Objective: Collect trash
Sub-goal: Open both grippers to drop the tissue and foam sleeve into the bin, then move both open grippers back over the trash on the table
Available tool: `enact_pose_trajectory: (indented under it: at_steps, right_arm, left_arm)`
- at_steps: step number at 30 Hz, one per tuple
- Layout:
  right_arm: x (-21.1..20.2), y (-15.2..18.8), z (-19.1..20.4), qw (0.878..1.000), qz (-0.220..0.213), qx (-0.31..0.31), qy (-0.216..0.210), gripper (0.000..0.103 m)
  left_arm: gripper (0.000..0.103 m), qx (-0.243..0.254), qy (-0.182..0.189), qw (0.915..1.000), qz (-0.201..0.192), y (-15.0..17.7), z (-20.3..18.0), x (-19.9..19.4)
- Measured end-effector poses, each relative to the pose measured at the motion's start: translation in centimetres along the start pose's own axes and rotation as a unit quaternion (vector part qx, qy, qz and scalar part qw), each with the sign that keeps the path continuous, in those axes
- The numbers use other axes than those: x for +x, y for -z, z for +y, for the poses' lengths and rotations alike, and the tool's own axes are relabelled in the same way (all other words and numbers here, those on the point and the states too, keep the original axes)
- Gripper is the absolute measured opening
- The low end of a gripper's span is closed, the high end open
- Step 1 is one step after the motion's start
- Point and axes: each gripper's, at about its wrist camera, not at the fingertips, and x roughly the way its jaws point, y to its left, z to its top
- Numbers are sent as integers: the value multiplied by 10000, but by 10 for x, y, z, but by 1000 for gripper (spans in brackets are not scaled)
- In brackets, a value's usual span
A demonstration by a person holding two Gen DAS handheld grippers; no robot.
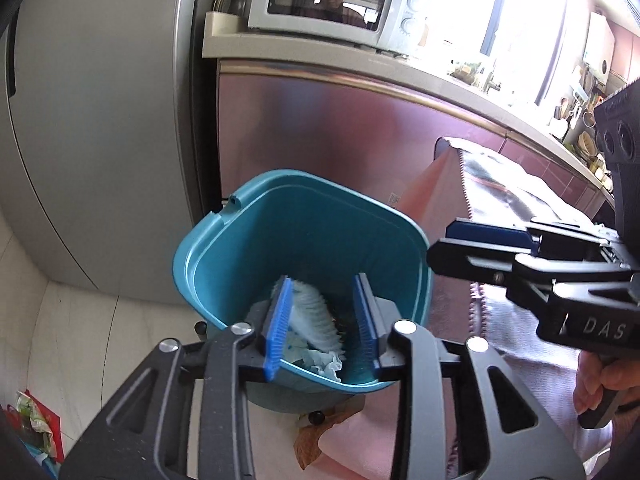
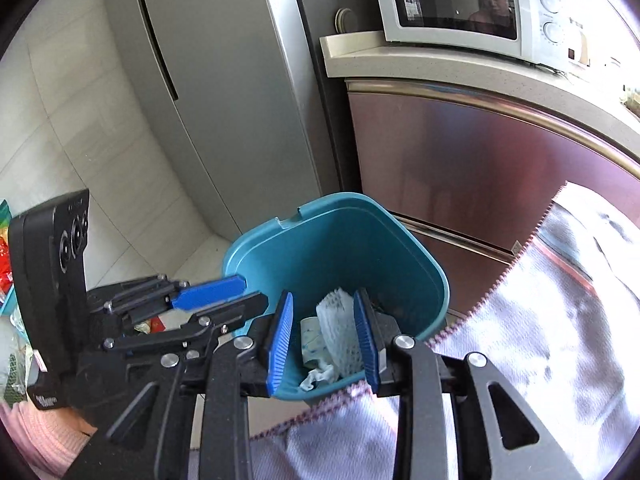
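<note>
Teal bin (image 1: 304, 216) stands on the pale tiled floor (image 1: 72, 320).

My left gripper (image 1: 322, 322) hangs open over the teal bin (image 1: 304, 256), and between its blue pads (image 1: 280, 320) I see a white foam net (image 1: 316, 316) and crumpled tissue (image 1: 326, 364) inside. The right gripper (image 1: 456, 240) comes in from the right side, near the bin's rim.

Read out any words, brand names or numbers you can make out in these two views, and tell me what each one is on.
"DAS" - white letters on the right gripper body.
Brand word above the dials of the microwave: too blurred to read.
Small sticker on the cabinet door: too small to read.
Nothing readable on the blue bin.
</note>
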Motion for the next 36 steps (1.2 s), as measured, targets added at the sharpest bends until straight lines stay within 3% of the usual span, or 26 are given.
enact_pose_trajectory:
  at_steps: [10, 15, 24, 36]
  right_arm:
    - [-80, 40, -11, 9974, -665, 258, 41, 38]
    - [-128, 68, -27, 9930, -1012, 507, 343, 41]
    - [-211, 130, -73, 9747, -1426, 1259, 1177, 41]
    - [-274, 195, -133, 9435, -1655, 2066, 1995, 41]
  left_arm:
    - [56, 478, 541, 9957, -580, -7, -41, -45]
    - [61, 828, 1010, 9892, -663, -6, -79, -57]
    - [63, 1465, 1695, 9732, -511, 5, -168, -56]
    - [63, 2038, 2159, 9546, -237, 21, -253, -38]
